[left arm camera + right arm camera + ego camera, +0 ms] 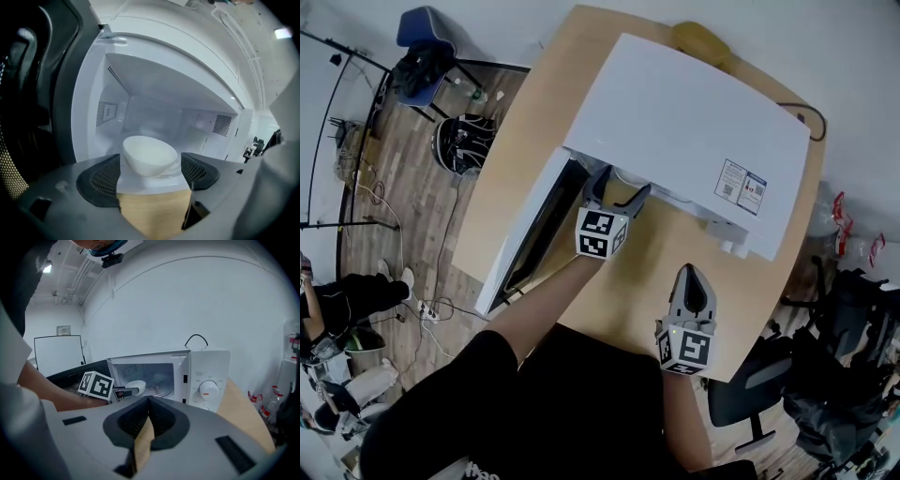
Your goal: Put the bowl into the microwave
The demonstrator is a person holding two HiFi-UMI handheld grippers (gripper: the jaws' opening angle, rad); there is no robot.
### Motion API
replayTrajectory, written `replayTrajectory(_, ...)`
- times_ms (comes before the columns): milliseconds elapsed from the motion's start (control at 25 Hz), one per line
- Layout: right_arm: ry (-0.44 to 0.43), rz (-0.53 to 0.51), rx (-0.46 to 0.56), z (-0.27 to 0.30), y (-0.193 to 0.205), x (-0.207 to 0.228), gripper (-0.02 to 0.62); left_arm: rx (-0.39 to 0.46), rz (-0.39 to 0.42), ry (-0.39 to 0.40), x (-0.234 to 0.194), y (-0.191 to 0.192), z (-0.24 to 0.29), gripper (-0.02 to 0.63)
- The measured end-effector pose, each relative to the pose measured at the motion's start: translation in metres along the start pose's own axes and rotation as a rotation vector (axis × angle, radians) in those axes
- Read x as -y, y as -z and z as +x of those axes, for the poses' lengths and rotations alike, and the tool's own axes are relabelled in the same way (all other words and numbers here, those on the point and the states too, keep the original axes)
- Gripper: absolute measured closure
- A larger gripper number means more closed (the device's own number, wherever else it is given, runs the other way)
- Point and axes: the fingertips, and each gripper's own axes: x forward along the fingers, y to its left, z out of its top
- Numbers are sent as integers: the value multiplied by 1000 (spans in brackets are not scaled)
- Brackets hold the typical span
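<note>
The bowl point(149, 153) lies inside the open microwave point(694, 141), near the front of the cavity, which is where the task wants it. It is straight ahead of my left hand-held gripper point(151, 165), whose jaws stand apart to either side, gripping nothing. My right hand-held gripper point(147, 401) is pressed shut and empty, well back over the bench point(647, 272). The left is much nearer.

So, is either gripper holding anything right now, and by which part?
Nothing looks held. The left gripper stands open, jaws either side of the round white bowl in the white microwave, gaps showing; the right gripper is shut, empty.
</note>
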Motion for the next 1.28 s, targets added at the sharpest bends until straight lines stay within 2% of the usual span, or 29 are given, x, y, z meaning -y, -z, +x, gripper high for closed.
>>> replayTrajectory(440, 10, 3, -4, -3, 4, 2, 540, -50, 79, -20, -3, 6, 9, 233)
replayTrajectory(680, 5, 4, -9, 1, 6, 6, 540, -61, 51, -1, 2, 5, 16, 233)
replayTrajectory(960, 21, 17, -15, 2, 8, 17, 540, -73, 64, 23, 14, 2, 32, 235)
replayTrajectory(1120, 43, 81, -22, 2, 11, 26, 540, -61, 63, 27, 20, 0, 43, 233)
replayTrajectory(1280, 27, 66, -19, 7, 9, 19, 540, -65, 70, 23, 22, -3, 52, 233)
